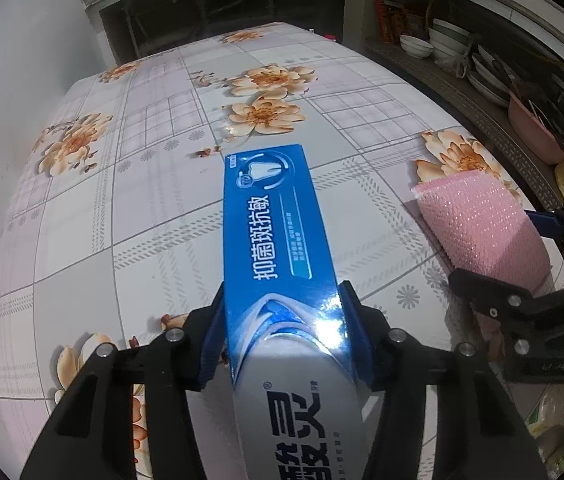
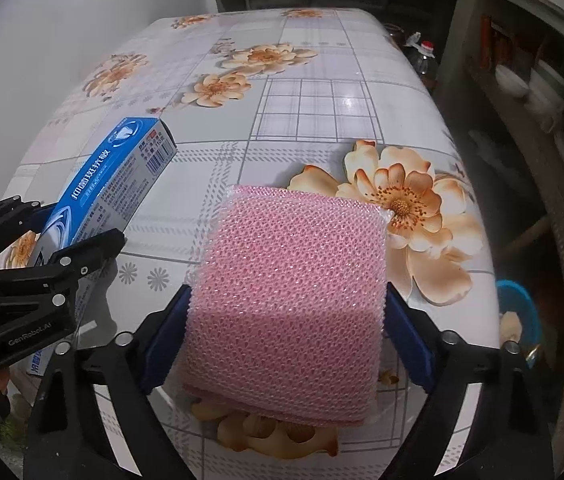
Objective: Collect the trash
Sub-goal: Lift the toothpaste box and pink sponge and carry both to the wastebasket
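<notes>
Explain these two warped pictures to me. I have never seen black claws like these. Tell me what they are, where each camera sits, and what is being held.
The claws are two-finger grippers, one in each of a person's hands. Each carries a fisheye camera looking along its fingers, hence the bending. In the left camera's picture, the left gripper is shut on a blue toothpaste box. In the right camera's picture, the right gripper is shut on a pink scrubbing pad. Both are held over a table with a flowered tablecloth. Shelves with bowls stand to the right.
</notes>
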`<state>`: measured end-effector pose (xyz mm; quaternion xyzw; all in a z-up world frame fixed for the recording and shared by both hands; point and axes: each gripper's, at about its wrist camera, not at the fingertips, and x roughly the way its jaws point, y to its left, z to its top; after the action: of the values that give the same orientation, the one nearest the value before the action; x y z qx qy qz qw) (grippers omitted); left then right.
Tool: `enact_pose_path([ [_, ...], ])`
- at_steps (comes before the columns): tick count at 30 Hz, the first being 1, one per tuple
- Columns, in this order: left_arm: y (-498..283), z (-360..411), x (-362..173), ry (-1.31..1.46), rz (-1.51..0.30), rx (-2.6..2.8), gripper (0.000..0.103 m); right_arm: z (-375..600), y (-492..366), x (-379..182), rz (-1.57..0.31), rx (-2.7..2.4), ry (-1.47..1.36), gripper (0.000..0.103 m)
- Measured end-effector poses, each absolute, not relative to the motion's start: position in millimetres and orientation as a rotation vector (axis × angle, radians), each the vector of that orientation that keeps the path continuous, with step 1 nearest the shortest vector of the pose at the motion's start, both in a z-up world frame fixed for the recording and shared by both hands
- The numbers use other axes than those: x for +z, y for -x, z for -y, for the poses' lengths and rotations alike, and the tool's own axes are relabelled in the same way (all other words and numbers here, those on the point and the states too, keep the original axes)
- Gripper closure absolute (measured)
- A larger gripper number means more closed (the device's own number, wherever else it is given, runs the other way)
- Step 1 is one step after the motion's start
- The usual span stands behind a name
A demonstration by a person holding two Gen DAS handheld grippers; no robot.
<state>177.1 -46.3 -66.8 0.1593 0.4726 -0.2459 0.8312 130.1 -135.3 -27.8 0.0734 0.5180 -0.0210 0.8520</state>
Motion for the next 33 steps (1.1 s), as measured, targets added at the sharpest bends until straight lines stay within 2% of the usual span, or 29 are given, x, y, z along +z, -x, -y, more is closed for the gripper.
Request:
enact_pose_path([
  [23,-175.2,43.3,-54.6,-0.308,-0.969,-0.541,0.056,148.8,-123.1,-18.5,-1.042,-0.050,-0.245,0.026],
  [33,-172.1,94.3,-16.1,-0.336,-0.890,-0.683,0.056,213.9,-75.9,17.5,-0.836,-0.112,-0.468,0.026],
])
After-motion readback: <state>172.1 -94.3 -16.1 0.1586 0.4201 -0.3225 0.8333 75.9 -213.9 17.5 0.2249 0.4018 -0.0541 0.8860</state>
